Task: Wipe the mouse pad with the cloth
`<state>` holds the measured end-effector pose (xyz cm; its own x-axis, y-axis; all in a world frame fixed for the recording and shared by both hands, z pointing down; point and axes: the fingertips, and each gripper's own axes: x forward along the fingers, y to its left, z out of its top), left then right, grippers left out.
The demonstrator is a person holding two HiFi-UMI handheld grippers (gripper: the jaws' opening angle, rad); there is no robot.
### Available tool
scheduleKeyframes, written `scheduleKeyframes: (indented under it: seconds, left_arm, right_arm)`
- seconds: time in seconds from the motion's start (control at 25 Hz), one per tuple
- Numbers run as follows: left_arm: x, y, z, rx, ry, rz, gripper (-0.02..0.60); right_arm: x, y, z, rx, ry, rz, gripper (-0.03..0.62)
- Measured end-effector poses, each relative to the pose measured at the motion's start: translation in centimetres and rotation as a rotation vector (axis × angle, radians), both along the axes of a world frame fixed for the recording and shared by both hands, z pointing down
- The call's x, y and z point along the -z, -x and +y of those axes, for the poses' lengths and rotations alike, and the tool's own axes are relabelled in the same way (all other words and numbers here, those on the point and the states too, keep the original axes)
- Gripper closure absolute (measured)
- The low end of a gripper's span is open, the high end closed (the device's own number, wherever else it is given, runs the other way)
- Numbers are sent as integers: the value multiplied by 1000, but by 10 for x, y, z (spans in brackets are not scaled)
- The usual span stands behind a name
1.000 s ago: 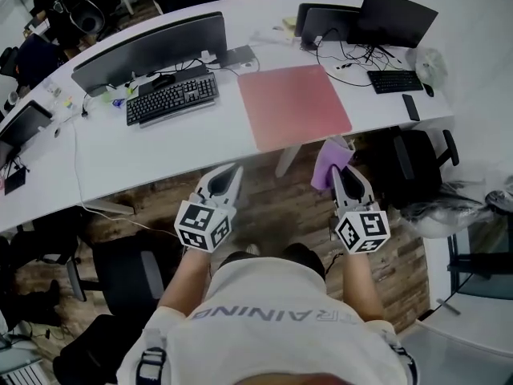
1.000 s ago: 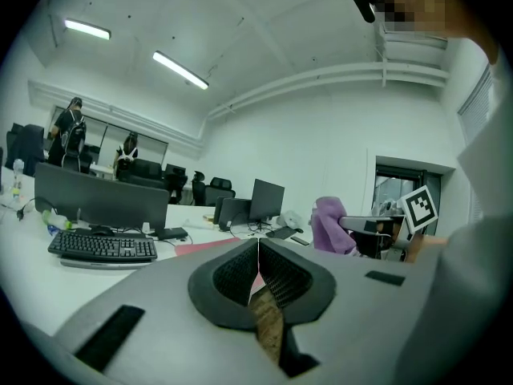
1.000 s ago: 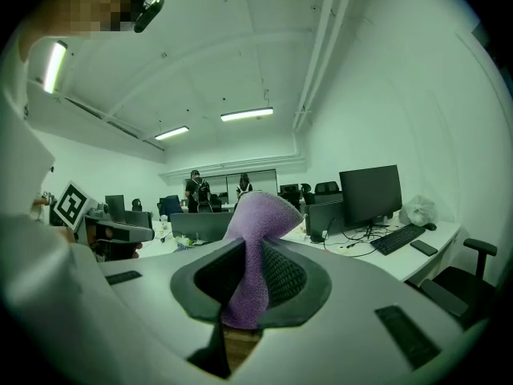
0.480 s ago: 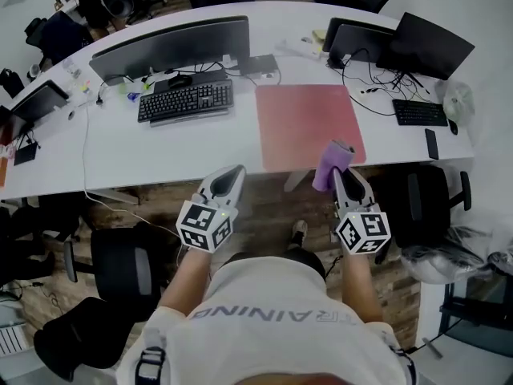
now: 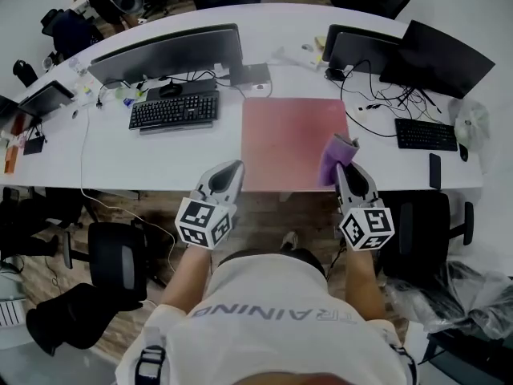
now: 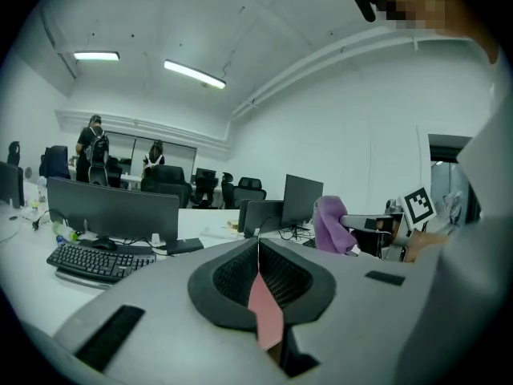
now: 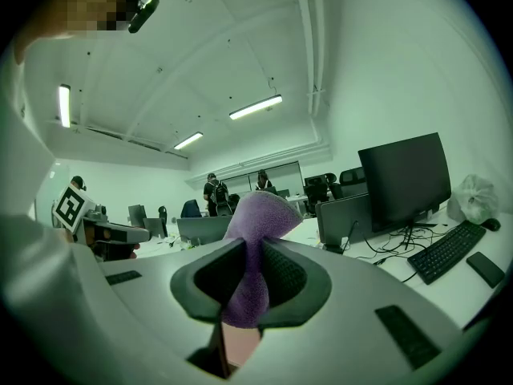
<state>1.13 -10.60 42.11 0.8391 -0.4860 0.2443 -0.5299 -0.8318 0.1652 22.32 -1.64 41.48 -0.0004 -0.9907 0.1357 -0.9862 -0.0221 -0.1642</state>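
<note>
A large pink mouse pad (image 5: 293, 139) lies on the curved white desk (image 5: 104, 163), right of the middle. My right gripper (image 5: 345, 167) hovers over the pad's near right edge, shut on a purple cloth (image 5: 336, 156) that sticks up between its jaws. The same cloth (image 7: 251, 247) fills the jaws in the right gripper view. My left gripper (image 5: 229, 171) hangs at the desk's front edge, just left of the pad, jaws shut and empty (image 6: 258, 251). From the left gripper view the cloth (image 6: 331, 224) shows to the right.
A black keyboard (image 5: 173, 111) and a wide monitor (image 5: 167, 55) stand left of the pad. Two more monitors (image 5: 401, 47), cables and a second keyboard (image 5: 425, 134) crowd the right. A phone (image 5: 435, 171) lies near the right edge. Office chairs (image 5: 119, 257) stand below the desk.
Both grippers have moved forward toward the desk. The right one with the cloth went from below the desk edge to over the pad's near right edge.
</note>
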Motion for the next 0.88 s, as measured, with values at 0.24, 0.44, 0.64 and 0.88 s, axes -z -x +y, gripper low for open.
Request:
scheduleKeyframes:
  seconds: [0.24,0.44,0.64,0.88]
  left_arm:
    - [-9,-34,-12,60,21,-24,549]
    - [-22,-31,-29,98,47,-48,549]
    - [-31,-17,-67,123,64,-27,549]
    - [-36,4,-136,119,78,3,549]
  right_arm:
    - [-25,-43,-21,49,46,-33,516]
    - [-39,-44,-52,93,71,-54,516]
    - [-44,-21,-98,143,93,-29,516]
    - [-47,12,-165,164,129,1,516]
